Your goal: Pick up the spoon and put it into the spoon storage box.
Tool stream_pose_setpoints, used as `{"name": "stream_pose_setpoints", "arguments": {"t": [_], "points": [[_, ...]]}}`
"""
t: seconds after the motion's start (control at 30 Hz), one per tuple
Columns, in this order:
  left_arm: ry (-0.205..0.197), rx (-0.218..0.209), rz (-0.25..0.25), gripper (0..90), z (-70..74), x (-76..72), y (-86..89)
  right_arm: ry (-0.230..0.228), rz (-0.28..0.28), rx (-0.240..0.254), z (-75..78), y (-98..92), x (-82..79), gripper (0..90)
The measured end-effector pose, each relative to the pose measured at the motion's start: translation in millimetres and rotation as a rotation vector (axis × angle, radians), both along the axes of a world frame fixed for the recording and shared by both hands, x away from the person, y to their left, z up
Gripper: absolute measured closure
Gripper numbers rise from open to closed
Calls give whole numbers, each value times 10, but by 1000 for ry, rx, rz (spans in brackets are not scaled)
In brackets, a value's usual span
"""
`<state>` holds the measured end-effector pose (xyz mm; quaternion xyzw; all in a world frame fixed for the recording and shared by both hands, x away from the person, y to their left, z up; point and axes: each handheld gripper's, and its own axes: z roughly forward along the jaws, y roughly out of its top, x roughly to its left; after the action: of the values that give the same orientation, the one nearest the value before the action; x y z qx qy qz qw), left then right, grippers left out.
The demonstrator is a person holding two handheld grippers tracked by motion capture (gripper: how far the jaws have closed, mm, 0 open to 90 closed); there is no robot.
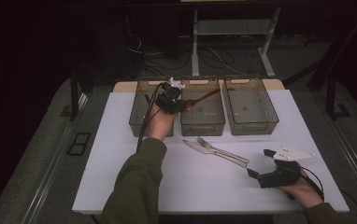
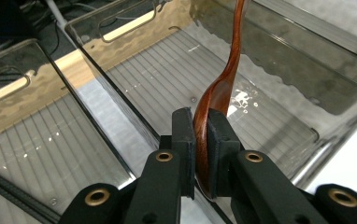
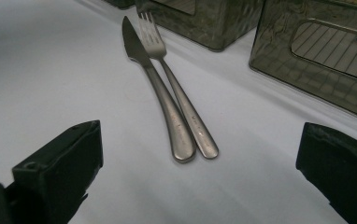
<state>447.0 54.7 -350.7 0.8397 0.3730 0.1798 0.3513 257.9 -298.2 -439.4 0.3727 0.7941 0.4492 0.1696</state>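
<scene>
Surface: white tabletop (image 1: 204, 182), dark room behind, cables on the floor beyond.
High view – bins: three clear bins in a row at the far edge – left bin (image 1: 141, 112), middle bin (image 1: 203, 116), right bin (image 1: 251, 107).
High view – my left gripper (image 1: 182, 106): raised over the gap between left and middle bins, clamped on the bowl of a wooden spoon (image 1: 203, 98); handle slants up and right over the middle bin.
High view – my right gripper (image 1: 260, 163): low on the table near the right front, jaws apart, nothing between them.
High view – cutlery: knife (image 1: 209, 151) and fork (image 1: 221, 150) side by side on the table, in front of the middle bin.
Left gripper view: jaws pressed on the spoon (image 2: 223, 88) bowl, spoon held over the middle bin (image 2: 204, 70), left bin (image 2: 32, 135) alongside.
Right gripper view: jaws wide apart, empty; knife (image 3: 155, 88) and fork (image 3: 176, 93) ahead, handles touching at the near ends.
</scene>
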Motion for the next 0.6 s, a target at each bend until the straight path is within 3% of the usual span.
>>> {"name": "stream_pose_setpoints", "arguments": {"t": [0.17,0.47,0.6], "points": [[20,13,23,823,-68,24,-69,-6,-3,1,7,-15,-2,1],[37,79,33,821,-168,29,-174,-10,-1,-3,8,-17,-6,1],[44,67,17,809,-189,19,-212,-9,0,-4,10,-13,-6,1]]}}
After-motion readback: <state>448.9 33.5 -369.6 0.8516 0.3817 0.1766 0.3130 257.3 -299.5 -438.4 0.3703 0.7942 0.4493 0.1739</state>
